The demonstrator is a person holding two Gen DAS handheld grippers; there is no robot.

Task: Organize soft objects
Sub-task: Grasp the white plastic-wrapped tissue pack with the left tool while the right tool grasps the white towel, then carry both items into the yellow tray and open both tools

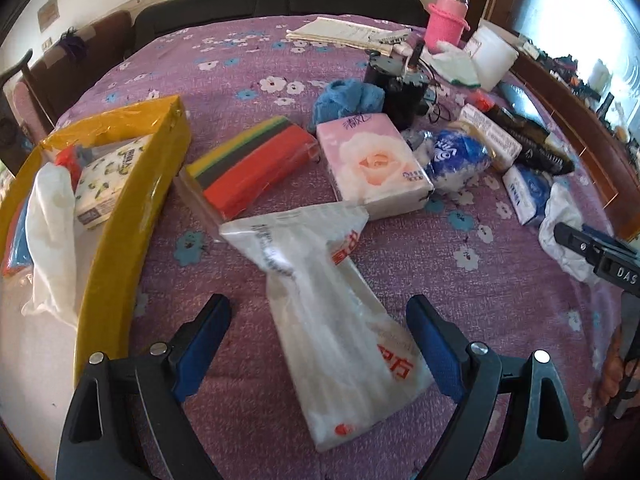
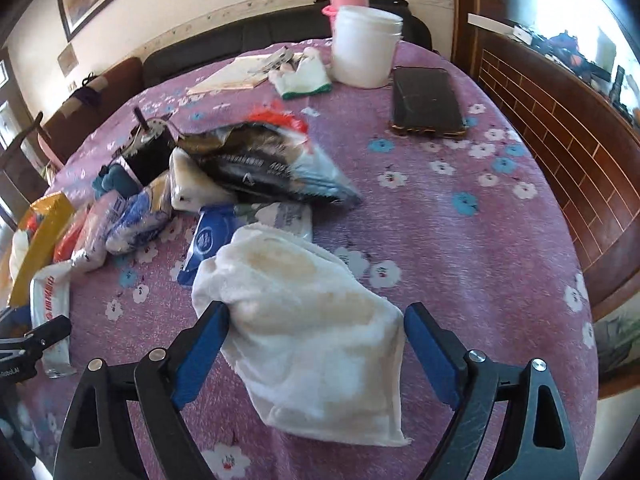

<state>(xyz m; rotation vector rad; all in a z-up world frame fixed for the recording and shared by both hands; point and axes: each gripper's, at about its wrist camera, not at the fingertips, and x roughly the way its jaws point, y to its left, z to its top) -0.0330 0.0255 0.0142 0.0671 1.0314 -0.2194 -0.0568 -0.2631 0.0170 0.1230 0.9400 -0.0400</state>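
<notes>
Both claws stand wide apart and grip nothing. Left gripper (image 1: 320, 344) straddles the clear tissue pack (image 1: 332, 320), which lies flat on the purple flowered cloth (image 1: 240, 80) just beside the yellow box (image 1: 132, 200); right gripper (image 2: 316, 348) brackets the white towel (image 2: 316, 344), a loose heap on the same cloth, well away from that box.

Slippage looks the likeliest trouble: the pack's slick film may slide out if the fingers pinch only the wrapper, and the towel may sag and drag if caught by one fold.

Inside the yellow box sit a patterned tissue pack (image 1: 104, 188) and a white bag (image 1: 52, 232), leaving limited room. Beyond the box lie the striped sponge stack (image 1: 256, 168) and the pink rose tissue pack (image 1: 376, 168), near the carrying path. Farther from the box, a black phone (image 2: 428, 100) and white jar (image 2: 366, 50) stand clear.
</notes>
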